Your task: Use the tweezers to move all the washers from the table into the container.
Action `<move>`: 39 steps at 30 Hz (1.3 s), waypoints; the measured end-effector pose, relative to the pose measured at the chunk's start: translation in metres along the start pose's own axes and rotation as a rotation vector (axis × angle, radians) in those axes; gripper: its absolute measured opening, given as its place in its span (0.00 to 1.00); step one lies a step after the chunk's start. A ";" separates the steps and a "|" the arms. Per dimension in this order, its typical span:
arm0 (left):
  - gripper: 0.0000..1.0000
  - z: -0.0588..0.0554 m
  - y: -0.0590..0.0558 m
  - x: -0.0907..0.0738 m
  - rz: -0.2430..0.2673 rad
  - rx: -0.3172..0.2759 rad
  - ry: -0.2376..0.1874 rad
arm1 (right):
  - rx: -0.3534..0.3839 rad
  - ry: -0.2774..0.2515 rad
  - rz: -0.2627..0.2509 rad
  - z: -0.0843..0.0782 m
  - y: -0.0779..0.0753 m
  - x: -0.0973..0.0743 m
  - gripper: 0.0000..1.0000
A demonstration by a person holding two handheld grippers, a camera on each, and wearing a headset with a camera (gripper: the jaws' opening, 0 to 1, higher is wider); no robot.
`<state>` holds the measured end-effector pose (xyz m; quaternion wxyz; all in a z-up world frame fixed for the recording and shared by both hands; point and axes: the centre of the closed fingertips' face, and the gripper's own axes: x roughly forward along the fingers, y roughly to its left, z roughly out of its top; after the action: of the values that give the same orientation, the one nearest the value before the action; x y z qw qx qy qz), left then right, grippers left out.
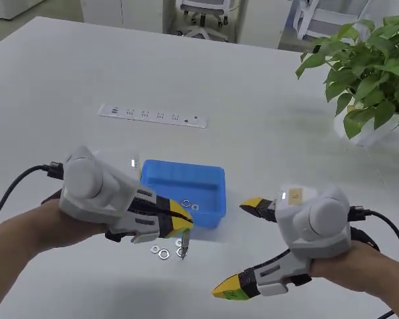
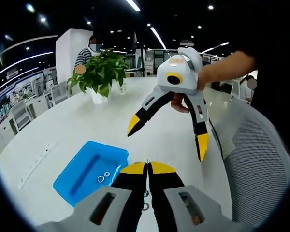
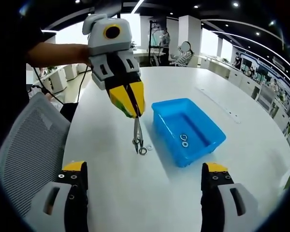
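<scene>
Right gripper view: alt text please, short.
The left hand-held gripper, shut on tweezers, points their tips down at washers on the white table, beside a blue container with two washers inside. The right hand-held gripper has its own jaws wide open at the bottom of the view.

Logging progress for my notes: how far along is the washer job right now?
Done: two washers lie in the blue container. In hand: the left gripper, jaws shut on the tweezers, has the tips down among the loose washers. Left: those few loose washers on the table beside the container. The right gripper hangs open.
</scene>
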<state>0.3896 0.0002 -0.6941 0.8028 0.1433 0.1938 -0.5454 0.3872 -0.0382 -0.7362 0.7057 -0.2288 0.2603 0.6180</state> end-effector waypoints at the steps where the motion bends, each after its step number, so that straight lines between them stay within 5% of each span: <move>1: 0.05 0.000 0.000 0.000 0.001 0.002 0.000 | 0.001 0.001 0.001 0.000 0.000 0.000 0.99; 16: 0.05 -0.003 0.001 0.000 -0.010 0.006 -0.006 | -0.033 -0.014 0.035 0.003 0.004 0.005 0.88; 39: 0.05 0.000 -0.006 0.000 -0.041 0.021 0.006 | -0.207 -0.002 0.115 0.017 0.003 0.036 0.41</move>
<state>0.3837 -0.0023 -0.6941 0.7892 0.1494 0.1933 -0.5634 0.3897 0.0006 -0.7464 0.6416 -0.2847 0.2072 0.6814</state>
